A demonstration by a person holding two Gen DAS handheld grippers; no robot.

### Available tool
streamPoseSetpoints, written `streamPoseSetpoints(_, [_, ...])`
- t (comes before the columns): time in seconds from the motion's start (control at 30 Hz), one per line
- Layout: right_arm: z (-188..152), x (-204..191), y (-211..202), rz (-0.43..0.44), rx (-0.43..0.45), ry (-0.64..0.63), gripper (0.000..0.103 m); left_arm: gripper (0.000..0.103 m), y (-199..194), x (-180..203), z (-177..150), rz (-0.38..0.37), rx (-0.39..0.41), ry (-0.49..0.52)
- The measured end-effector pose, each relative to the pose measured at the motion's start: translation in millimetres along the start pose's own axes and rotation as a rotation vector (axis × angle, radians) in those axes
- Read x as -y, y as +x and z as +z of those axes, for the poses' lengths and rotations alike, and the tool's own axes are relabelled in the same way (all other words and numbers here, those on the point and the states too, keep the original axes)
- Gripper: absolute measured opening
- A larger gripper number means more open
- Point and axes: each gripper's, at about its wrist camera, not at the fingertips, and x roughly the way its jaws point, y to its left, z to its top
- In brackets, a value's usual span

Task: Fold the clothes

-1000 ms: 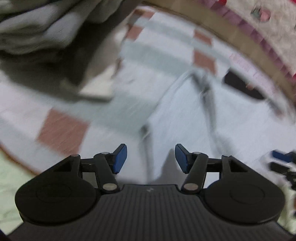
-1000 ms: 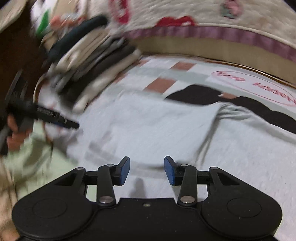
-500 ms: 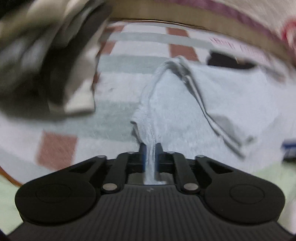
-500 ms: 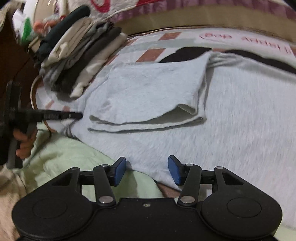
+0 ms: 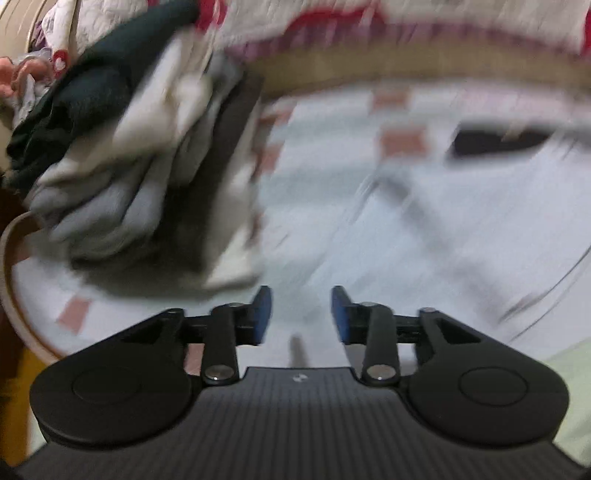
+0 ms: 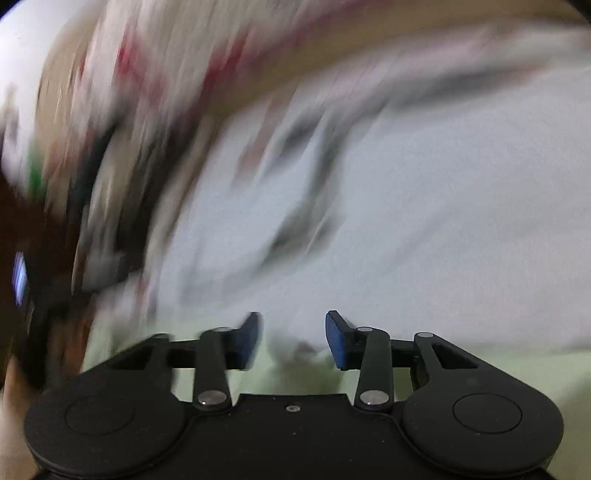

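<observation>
**Item record: two grippers over a grey garment, both views blurred**

Landmark: stack of folded clothes (image 5: 136, 155), dark, cream and grey layers, standing at the edge of a checked mat (image 5: 325, 147).

- Left gripper (image 5: 301, 317): blue-padded fingers spread apart, nothing between them. It sits just in front of the stack, off its near corner, above the mat.
- Grey garment (image 5: 461, 229): light grey cloth spread flat on the mat, to the right of the stack and close beside it. Folds and seams appear only as smeared streaks; their exact lie cannot be told. In the right wrist view the same cloth (image 6: 424, 221) fills the middle and right of the picture.
- Right gripper (image 6: 293, 338): fingers likewise parted and empty, held over the near hem of the garment, where the grey cloth meets a pale green surface (image 6: 498, 369). The stack (image 6: 110, 192) shows far left here as a blurred band.
- Quilt (image 5: 406, 22): white with red patches, behind the stack and mat.
</observation>
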Motion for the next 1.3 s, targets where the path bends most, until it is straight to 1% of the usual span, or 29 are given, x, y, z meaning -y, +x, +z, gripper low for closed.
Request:
streamPoseSetpoints(0.03, [4, 16, -17, -0.017, 0.099, 0.066, 0.044, 0.048, -6, 20, 4, -0.036, 0.039, 0.066])
streamPoseSetpoints(0.07, [10, 32, -33, -0.087, 0.168, 0.122, 0.044, 0.057, -12, 40, 9, -0.073, 0.078, 0.131])
streamPoseSetpoints(0.1, [16, 48, -50, -0.157, 0.237, 0.178, 0.045, 0.061, -18, 60, 13, -0.11, 0.116, 0.198])
streamPoseSetpoints(0.13, [21, 63, -66, -0.231, 0.298, 0.23, 0.045, 0.061, -22, 85, 15, -0.16, 0.137, 0.281])
streamPoseSetpoints(0.17, [23, 75, -82, -0.325, 0.324, 0.257, 0.047, 0.061, -26, 109, 17, -0.209, 0.155, 0.361])
streamPoseSetpoints(0.27, [17, 108, -126, -0.507, 0.379, 0.35, 0.049, 0.061, -17, 134, 14, -0.275, 0.096, 0.354])
streamPoseSetpoints(0.3, [10, 121, -138, -0.545, 0.387, 0.41, 0.049, 0.061, -14, 143, 13, -0.297, 0.076, 0.351])
streamPoseSetpoints(0.33, [2, 136, -150, -0.565, 0.39, 0.479, 0.05, 0.061, -11, 151, 12, -0.319, 0.056, 0.348])
streamPoseSetpoints(0.37, [-7, 150, -160, -0.572, 0.391, 0.552, 0.052, 0.061, -8, 160, 11, -0.341, 0.036, 0.346])
streamPoseSetpoints(0.43, [-25, 175, -169, -0.469, 0.381, 0.719, 0.052, 0.061, -2, 177, 10, -0.385, -0.003, 0.34])
streamPoseSetpoints(0.5, [-33, 187, -167, -0.423, 0.385, 0.774, 0.052, 0.061, 4, 194, 8, -0.429, -0.043, 0.334])
streamPoseSetpoints(0.6, [-28, 180, -150, -0.455, 0.37, 0.679, 0.053, 0.062, 13, 220, 5, -0.494, -0.103, 0.325])
streamPoseSetpoints(0.67, [-25, 185, -142, -0.413, 0.432, 0.662, 0.056, 0.062, 18, 237, 3, -0.537, -0.143, 0.318])
streamPoseSetpoints(0.73, [-25, 194, -140, -0.388, 0.52, 0.686, 0.054, 0.062, 19, 232, 2, -0.535, -0.143, 0.288])
streamPoseSetpoints(0.8, [-26, 202, -138, -0.362, 0.607, 0.708, 0.011, 0.062, 20, 227, 1, -0.53, -0.145, 0.257])
streamPoseSetpoints(0.83, [-25, 205, -138, -0.353, 0.644, 0.708, 0.011, 0.062, 20, 224, 0, -0.525, -0.149, 0.244])
streamPoseSetpoints(0.93, [-16, 189, -147, -0.398, 0.644, 0.545, 0.01, 0.063, 22, 215, -4, -0.516, -0.155, 0.225])
streamPoseSetpoints(1.0, [-10, 179, -151, -0.429, 0.638, 0.443, 0.009, 0.065, 20, 213, -9, -0.52, -0.138, 0.233])
streamPoseSetpoints(1.03, [-10, 183, -149, -0.456, 0.613, 0.438, 0.009, 0.065, 19, 213, -12, -0.523, -0.122, 0.249])
streamPoseSetpoints(1.07, [-11, 187, -146, -0.47, 0.599, 0.46, 0.009, 0.065, 18, 213, -14, -0.522, -0.112, 0.273])
streamPoseSetpoints(1.13, [-16, 192, -143, -0.487, 0.587, 0.491, 0.009, 0.066, 16, 213, -14, -0.515, -0.116, 0.288])
streamPoseSetpoints(1.27, [-15, 190, -148, -0.499, 0.576, 0.478, 0.009, 0.067, 19, 204, -11, -0.534, -0.142, 0.247])
streamPoseSetpoints(1.3, [-16, 189, -147, -0.505, 0.573, 0.471, 0.009, 0.067, 18, 203, -11, -0.536, -0.139, 0.246])
